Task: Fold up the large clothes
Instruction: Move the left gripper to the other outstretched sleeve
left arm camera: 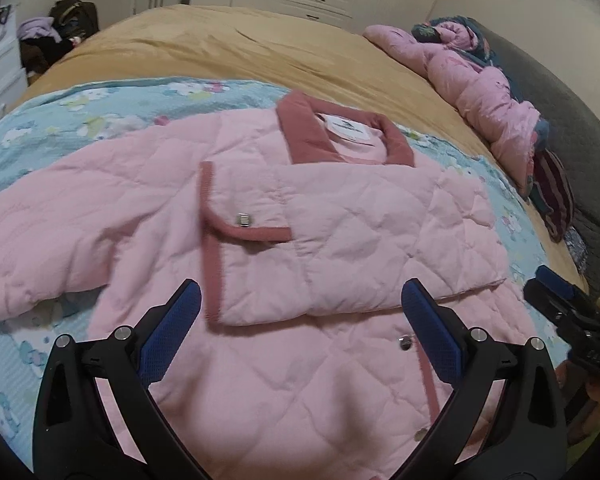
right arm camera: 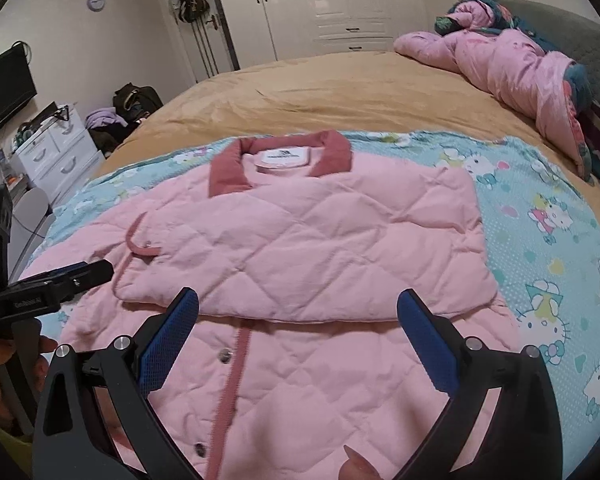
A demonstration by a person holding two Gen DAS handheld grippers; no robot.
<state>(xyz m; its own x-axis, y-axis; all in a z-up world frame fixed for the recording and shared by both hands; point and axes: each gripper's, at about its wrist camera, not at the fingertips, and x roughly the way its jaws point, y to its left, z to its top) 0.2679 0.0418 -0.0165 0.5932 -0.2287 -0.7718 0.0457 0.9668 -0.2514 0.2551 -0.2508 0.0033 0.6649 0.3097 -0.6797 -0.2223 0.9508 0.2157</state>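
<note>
Just beyond both open tongs [left arm camera: 300, 292], jacket [left arm camera: 340, 208].

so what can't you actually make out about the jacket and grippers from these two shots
- Jacket hem: cut off by the bottom edge and covered by the left gripper in the left wrist view and the right gripper in the right wrist view.
- Label text at the collar: too small and blurred in both views.
- Left sleeve end: runs off the left edge of the left wrist view.
- What lies under the folded-over sleeve: hidden by the sleeve itself.
</note>
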